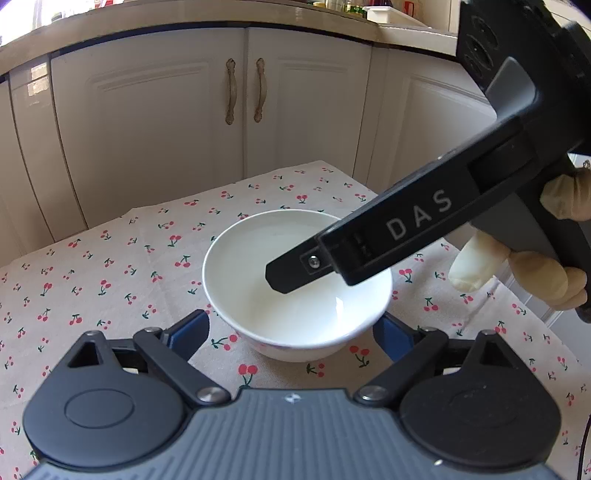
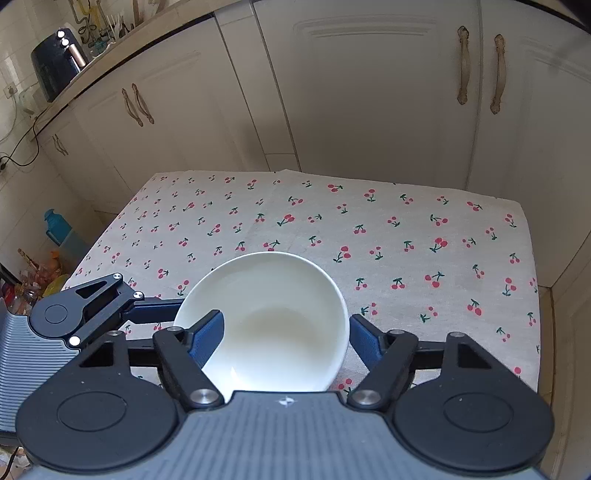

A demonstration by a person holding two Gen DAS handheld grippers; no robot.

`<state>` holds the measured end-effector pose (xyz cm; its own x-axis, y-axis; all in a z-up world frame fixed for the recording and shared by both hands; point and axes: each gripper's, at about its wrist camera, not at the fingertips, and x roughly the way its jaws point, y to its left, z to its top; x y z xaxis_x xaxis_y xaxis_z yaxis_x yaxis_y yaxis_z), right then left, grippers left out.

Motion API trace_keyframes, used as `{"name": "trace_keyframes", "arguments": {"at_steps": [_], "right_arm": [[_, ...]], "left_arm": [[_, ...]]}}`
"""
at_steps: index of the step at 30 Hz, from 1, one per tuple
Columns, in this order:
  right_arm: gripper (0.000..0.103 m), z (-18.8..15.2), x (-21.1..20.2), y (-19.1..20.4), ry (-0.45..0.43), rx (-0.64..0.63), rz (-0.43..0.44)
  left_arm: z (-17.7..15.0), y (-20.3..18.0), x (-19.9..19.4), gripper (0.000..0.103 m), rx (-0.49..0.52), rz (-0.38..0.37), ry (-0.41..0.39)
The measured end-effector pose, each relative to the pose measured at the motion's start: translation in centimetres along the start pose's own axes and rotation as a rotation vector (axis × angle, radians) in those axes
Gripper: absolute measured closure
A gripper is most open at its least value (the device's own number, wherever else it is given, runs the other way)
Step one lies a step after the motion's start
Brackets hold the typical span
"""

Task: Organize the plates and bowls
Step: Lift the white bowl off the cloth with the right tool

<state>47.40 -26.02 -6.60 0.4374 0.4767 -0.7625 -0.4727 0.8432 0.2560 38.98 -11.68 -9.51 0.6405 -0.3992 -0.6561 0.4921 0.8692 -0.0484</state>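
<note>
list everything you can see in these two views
bowl: 1, white, empty, on the tablecloth
tablecloth: 1, cream with red cherries, covering the table
cabinets: a row, off-white, behind the table
cabinet handles: several pairs, brass-coloured, on the doors
countertop: 1, beige, above the cabinets
appliance: 1, black, on the countertop, far left
bottle: 1, teal, low beside the table's left side
left gripper: 1, black with blue pads, fingers either side of the bowl
right gripper: 1, black with blue pads, one finger over the bowl's inside, one at its outer rim
gloved hand: 1, cream, holding the right gripper
</note>
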Motion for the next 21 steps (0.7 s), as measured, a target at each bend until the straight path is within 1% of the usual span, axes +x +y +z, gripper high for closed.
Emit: {"name": "trace_keyframes", "arguments": {"at_steps": [3, 9, 14, 21], "right_arm": [[0.028, 0.0, 0.0, 0.1, 0.000, -0.010, 0.004], [0.028, 0.1, 0.1, -0.1, 0.001, -0.002, 0.014], [0.028, 0.9, 0.7, -0.2, 0.019, -0.003, 0.026], [0.029, 0.9, 0.8, 0.1, 0.031, -0.016, 0.013]], "left_arm": [[0.0, -0.2, 0.0, 0.012, 0.012, -0.012, -0.013], [0.0, -0.1, 0.0, 0.012, 0.012, -0.017, -0.017], [0.1, 0.0, 0.0, 0.012, 0.010, -0.021, -0.015], [0.1, 0.0, 0.0, 0.012, 0.014, -0.028, -0.009]]}}
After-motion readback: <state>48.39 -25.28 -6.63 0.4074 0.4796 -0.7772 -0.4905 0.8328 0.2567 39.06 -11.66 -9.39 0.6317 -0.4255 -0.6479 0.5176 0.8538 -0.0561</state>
